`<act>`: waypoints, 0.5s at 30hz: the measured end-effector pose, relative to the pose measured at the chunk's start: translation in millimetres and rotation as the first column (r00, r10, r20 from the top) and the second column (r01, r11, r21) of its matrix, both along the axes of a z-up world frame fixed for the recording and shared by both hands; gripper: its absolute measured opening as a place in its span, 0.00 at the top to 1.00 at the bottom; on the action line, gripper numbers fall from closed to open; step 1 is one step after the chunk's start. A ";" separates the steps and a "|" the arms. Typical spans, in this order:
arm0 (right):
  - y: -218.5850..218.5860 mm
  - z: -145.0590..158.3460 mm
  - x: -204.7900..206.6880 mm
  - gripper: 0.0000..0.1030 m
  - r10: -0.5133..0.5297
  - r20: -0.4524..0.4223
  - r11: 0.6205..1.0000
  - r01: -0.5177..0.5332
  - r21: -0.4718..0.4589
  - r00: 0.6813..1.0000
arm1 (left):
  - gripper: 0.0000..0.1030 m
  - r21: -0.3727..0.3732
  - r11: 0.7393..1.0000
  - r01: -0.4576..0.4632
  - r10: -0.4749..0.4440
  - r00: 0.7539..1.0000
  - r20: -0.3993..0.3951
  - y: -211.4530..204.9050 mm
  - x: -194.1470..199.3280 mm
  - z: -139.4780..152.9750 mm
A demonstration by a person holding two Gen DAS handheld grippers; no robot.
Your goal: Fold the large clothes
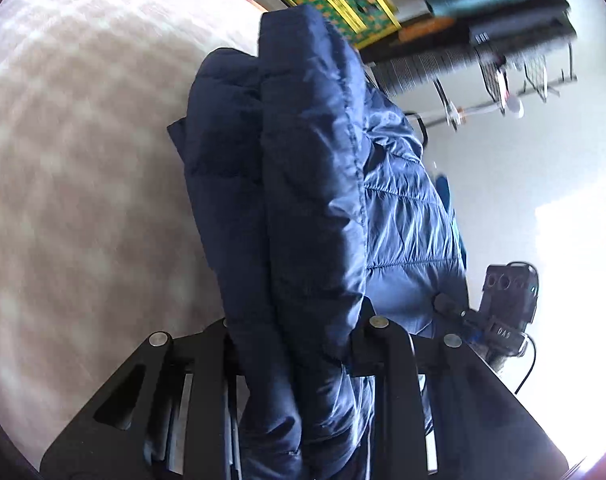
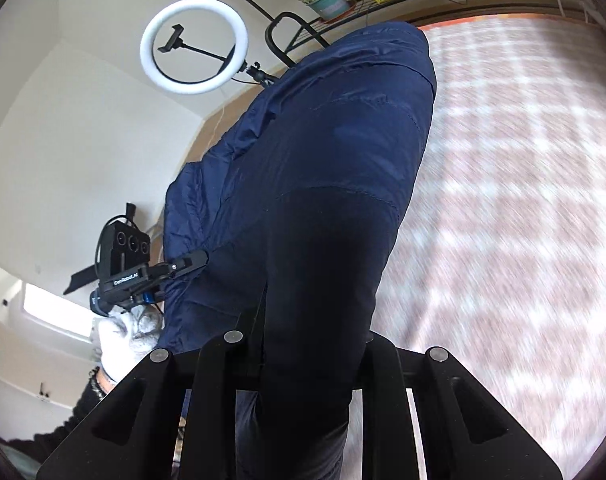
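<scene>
Padded jacket [image 1: 311, 184] apparently bunched between both jaws.

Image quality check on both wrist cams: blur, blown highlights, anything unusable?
Left wrist view: checked cloth smeared by motion, window at right blown white, jacket fairly sharp. Right wrist view: cloth streaked too, jacket near the jaws nearly black in shadow, ring light sharp. Both strongly fisheye-bent.
</scene>
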State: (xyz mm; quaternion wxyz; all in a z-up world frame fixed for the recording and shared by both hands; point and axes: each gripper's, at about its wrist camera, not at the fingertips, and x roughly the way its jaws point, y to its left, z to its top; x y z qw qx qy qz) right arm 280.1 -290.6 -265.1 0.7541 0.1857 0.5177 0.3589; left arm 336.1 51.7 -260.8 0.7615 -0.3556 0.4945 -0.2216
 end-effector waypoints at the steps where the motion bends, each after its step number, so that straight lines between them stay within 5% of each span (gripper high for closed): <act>1: -2.5 3.7 -5.8 0.82 0.000 0.005 1.000 0.000 -0.012 1.000 | 0.76 0.008 1.000 0.013 -0.013 1.000 0.000 -11.5 -12.0 2.7; 10: 2.5 34.9 -19.6 0.82 -0.010 0.019 0.997 0.011 -0.082 1.000 | 0.76 0.070 0.986 0.148 -0.148 0.989 -0.001 -85.3 -89.6 10.1; 15: -7.5 21.5 -25.4 0.81 -0.039 0.007 0.996 0.040 -0.077 0.999 | 0.71 0.079 0.983 0.166 -0.166 0.986 -0.015 -102.5 -91.3 10.8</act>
